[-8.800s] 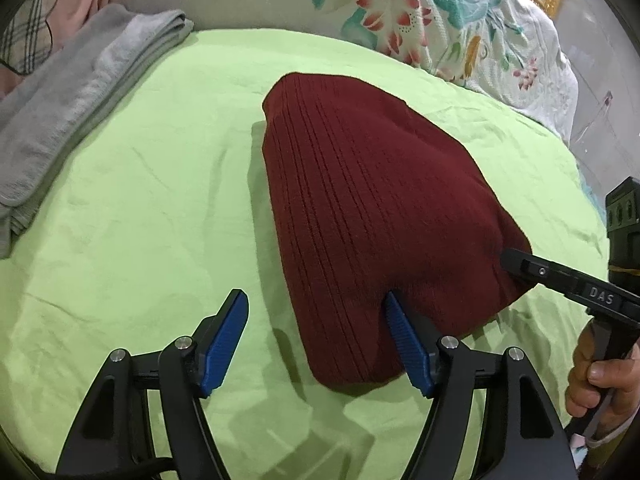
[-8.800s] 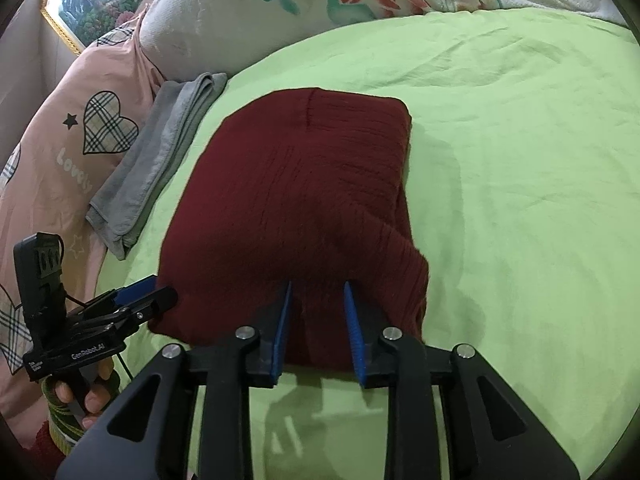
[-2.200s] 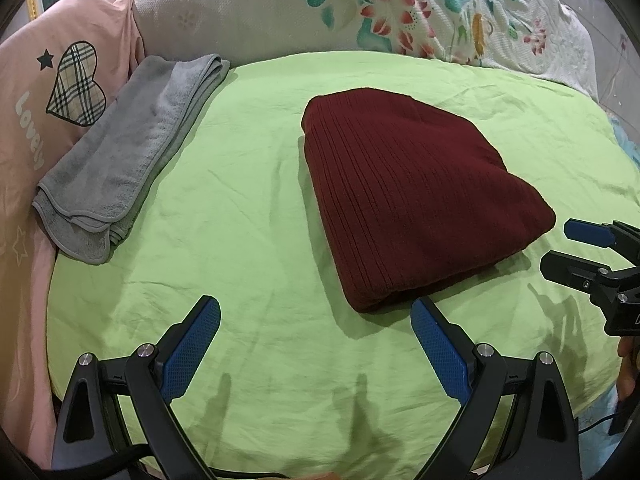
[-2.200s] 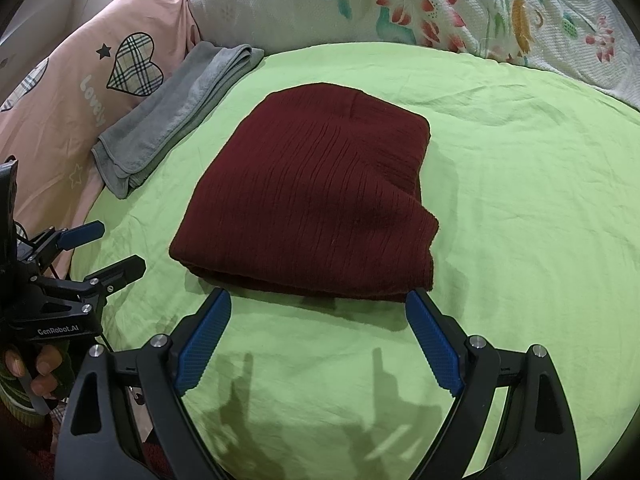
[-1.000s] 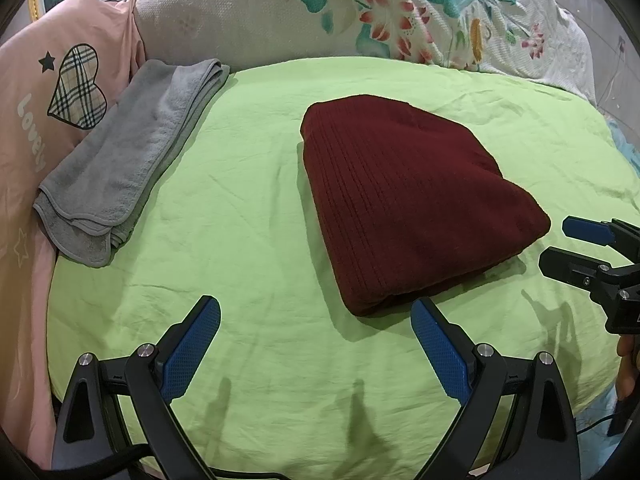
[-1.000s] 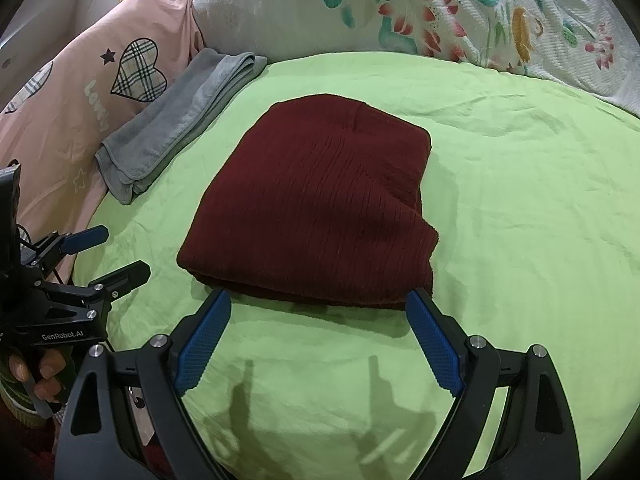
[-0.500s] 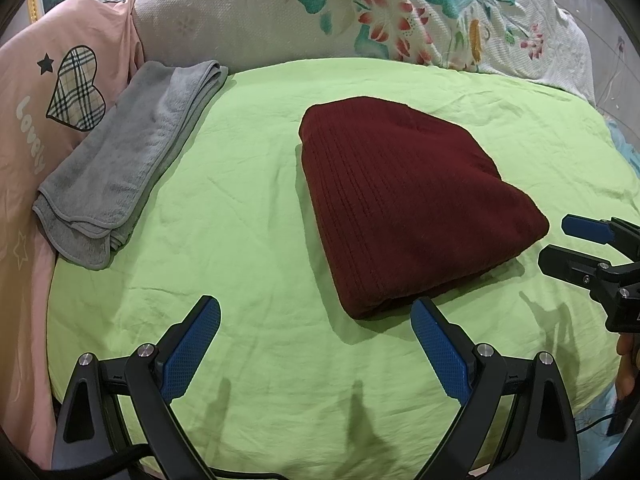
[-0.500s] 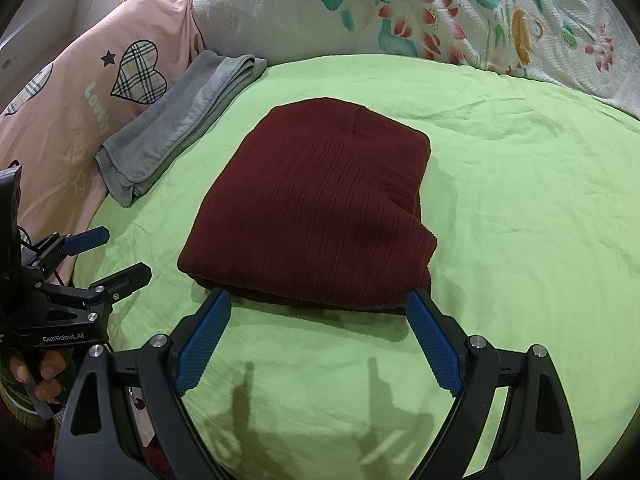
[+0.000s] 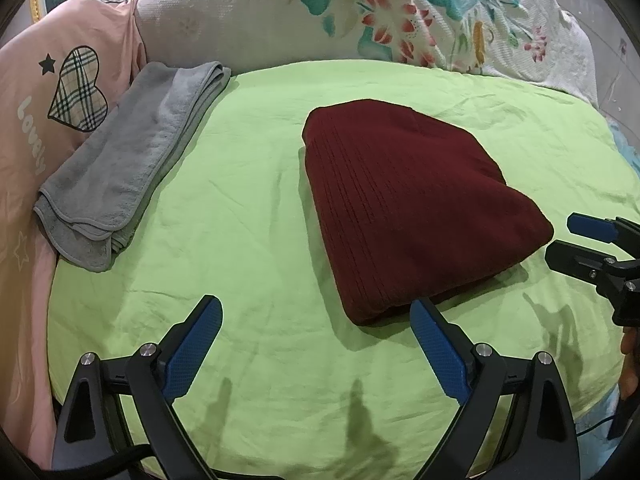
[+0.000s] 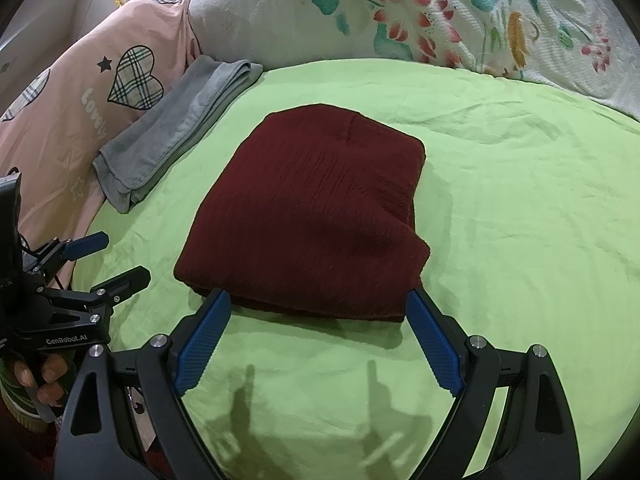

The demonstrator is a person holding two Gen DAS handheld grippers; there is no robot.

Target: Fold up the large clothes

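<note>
One maroon knit sweater point(image 9: 412, 208) lies folded on the green bedsheet point(image 9: 240, 216). Both the left hand-held gripper point(image 9: 316, 344) and right hand-held gripper point(image 10: 316, 336) hover near it, jaws apart, empty. Judged complete; withdraw without snagging the near edge.

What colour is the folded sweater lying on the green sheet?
Dark red, with a fine ribbed knit. The sweater shows best in the left wrist view.

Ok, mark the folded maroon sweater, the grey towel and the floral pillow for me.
maroon sweater point(image 9: 404, 208), left wrist view, middle of its ribbed top.
grey towel point(image 9: 132, 168), left wrist view, middle of its upper layer.
floral pillow point(image 10: 400, 12), right wrist view, on a red flower.
</note>
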